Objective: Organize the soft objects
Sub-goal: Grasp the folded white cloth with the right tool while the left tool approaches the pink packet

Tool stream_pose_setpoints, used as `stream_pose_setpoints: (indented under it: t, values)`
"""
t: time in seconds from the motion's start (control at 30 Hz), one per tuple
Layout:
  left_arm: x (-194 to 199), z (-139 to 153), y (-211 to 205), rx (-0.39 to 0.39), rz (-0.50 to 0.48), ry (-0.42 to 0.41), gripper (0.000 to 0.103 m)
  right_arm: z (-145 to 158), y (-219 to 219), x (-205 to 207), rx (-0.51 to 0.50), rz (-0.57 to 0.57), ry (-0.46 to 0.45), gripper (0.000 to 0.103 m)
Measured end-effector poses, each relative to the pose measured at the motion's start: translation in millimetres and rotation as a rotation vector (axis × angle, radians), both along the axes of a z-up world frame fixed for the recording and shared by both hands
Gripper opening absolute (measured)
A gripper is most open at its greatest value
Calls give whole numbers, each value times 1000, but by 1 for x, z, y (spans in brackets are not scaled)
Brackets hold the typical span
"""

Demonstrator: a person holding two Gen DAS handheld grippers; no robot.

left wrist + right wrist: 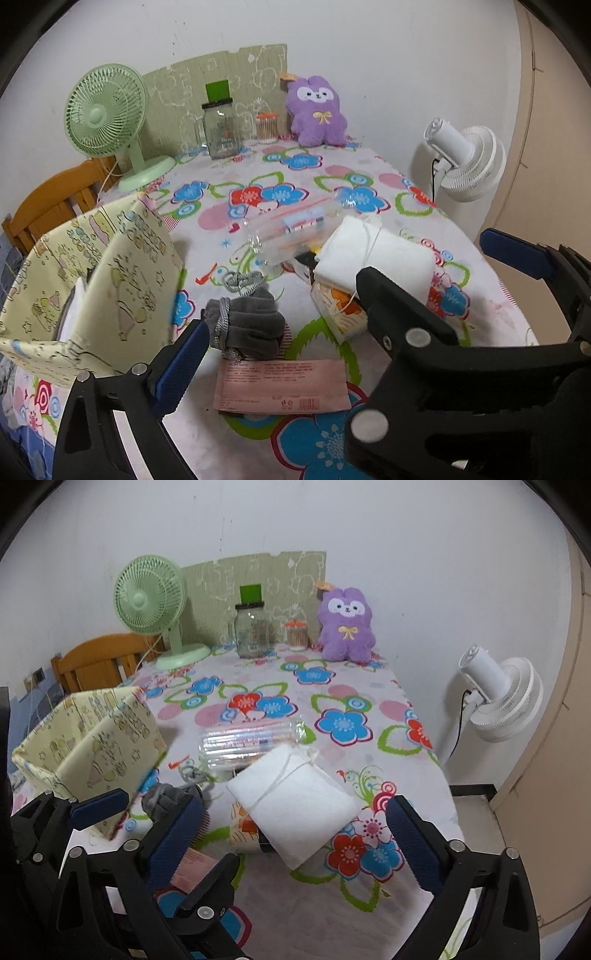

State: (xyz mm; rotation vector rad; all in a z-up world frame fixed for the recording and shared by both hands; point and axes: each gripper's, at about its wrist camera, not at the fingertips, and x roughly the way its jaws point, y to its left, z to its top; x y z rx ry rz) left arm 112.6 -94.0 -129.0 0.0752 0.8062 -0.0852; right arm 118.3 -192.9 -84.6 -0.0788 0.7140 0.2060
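Observation:
A grey drawstring pouch (247, 325) (162, 801) lies bunched on the flowered tablecloth, beside a yellow fabric box (92, 277) (88, 746). The left gripper (291, 325) is open, its left blue pad just beside the grey pouch. A white drawstring pouch (373, 254) (295, 801) rests on an orange tissue pack (340, 314). The right gripper (295, 805) is open, low over the white pouch, pads clear of it. The two grippers' fingers interleave. A purple plush (317, 110) (345, 624) sits at the far edge.
A clear plastic case (291, 229) and a pink packet (280, 386) lie near the pouches. A green fan (107, 118), glass jar (221, 129) and swab tub (266, 127) stand at the back. A white fan (461, 158) stands beyond the table's right edge, a wooden chair (55, 199) at left.

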Motion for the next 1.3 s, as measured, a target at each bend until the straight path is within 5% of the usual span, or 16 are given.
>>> stream_pose_setpoints:
  t: [0.37,0.67,0.73,1.3]
  values:
    - [12,-25,2,-6,12,52,99,-33,2,24,-32,1,67,92]
    - [16,-33,1,8,12,71,99,-47,5,33,-49,-8,100,71]
    - [15,-34,1,10,10,70,98,-47,5,32,-56,-5,100,57]
    - [-2,-38,5,15,19,76,89,-39,-7,0,41,-66,83,31]
